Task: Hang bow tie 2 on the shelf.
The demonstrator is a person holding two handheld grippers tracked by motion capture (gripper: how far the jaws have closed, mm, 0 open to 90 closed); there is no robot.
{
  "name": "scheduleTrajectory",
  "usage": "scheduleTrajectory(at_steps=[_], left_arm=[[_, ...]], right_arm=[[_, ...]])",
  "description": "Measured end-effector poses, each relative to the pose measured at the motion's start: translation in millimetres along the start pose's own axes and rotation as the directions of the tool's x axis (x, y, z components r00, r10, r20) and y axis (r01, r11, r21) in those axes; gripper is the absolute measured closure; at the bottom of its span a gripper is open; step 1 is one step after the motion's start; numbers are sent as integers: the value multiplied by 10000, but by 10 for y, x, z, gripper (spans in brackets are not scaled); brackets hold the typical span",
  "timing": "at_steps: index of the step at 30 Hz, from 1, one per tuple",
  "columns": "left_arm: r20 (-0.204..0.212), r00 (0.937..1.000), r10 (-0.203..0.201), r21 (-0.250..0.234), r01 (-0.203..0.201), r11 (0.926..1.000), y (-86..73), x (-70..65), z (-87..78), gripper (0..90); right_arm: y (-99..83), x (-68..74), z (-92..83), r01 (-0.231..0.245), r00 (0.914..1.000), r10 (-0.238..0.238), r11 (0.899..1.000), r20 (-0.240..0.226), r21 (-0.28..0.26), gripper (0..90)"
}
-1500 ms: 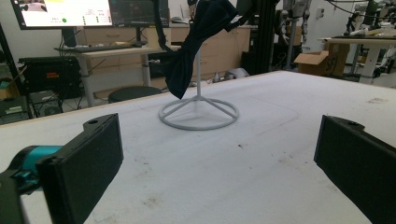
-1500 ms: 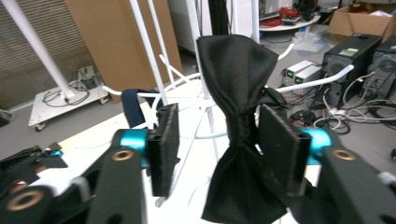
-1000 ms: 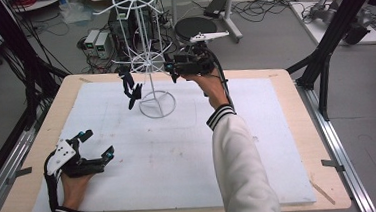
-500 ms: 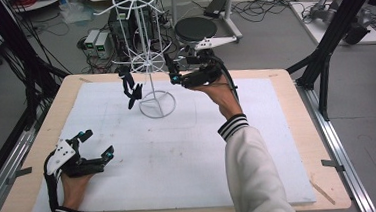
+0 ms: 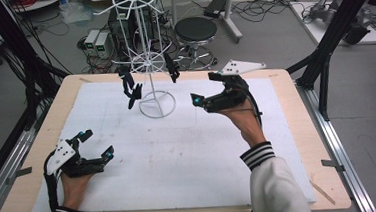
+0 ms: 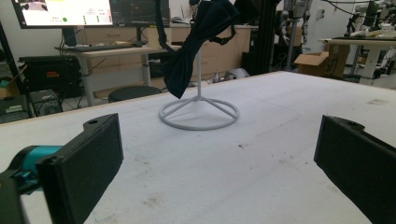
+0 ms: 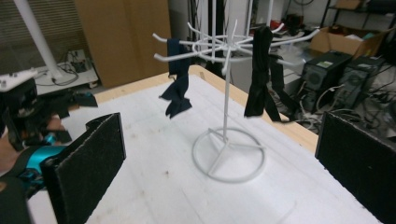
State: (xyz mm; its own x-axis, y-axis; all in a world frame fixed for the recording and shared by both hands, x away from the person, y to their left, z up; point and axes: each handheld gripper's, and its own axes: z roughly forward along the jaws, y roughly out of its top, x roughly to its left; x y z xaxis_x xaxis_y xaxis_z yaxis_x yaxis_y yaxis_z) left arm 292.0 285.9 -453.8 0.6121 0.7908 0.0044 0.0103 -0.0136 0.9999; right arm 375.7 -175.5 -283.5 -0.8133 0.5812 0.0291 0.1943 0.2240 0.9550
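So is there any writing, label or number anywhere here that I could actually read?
None can be read.
Monitor behind the table: lines of screen text, too blurred to make out.
Cardboard box at the back: no legible print.
White wire rack, dark bow ties: no lettering.

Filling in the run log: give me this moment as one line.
right gripper: open, empty, beside rack | left gripper: open, empty, on table | two bow ties hung

Even, diffuse indoor light throughout; shadows on the desk (image 5: 179, 156) are faint. All views look soft and low-resolution, and the near black pads blur slightly.
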Motion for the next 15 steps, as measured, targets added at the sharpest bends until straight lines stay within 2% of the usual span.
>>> scheduleTrajectory(at_steps=[4, 7, 11, 15], left_arm=[[-1, 10000, 14, -13, -14, 10000, 0, 2, 0, 18], [-13, 10000, 20, -33, -20, 10000, -1, -2, 0, 18], [-28, 10000, 8, -81, -8, 10000, -3, -3, -3, 17], [9, 10000, 42, -68, -42, 10000, -3, -4, -7, 17]], right_arm=[[-162, 72, -211, -4, 9999, 6, 9998, 142, -178, 8], [-330, 136, -393, -25, 9986, 50, 9988, 519, -489, 8], [-638, 220, -624, 331, 9895, -208, 9959, 1427, -838, 8], [-998, 258, -775, 170, 9823, 122, 9879, 1869, -1539, 8]])
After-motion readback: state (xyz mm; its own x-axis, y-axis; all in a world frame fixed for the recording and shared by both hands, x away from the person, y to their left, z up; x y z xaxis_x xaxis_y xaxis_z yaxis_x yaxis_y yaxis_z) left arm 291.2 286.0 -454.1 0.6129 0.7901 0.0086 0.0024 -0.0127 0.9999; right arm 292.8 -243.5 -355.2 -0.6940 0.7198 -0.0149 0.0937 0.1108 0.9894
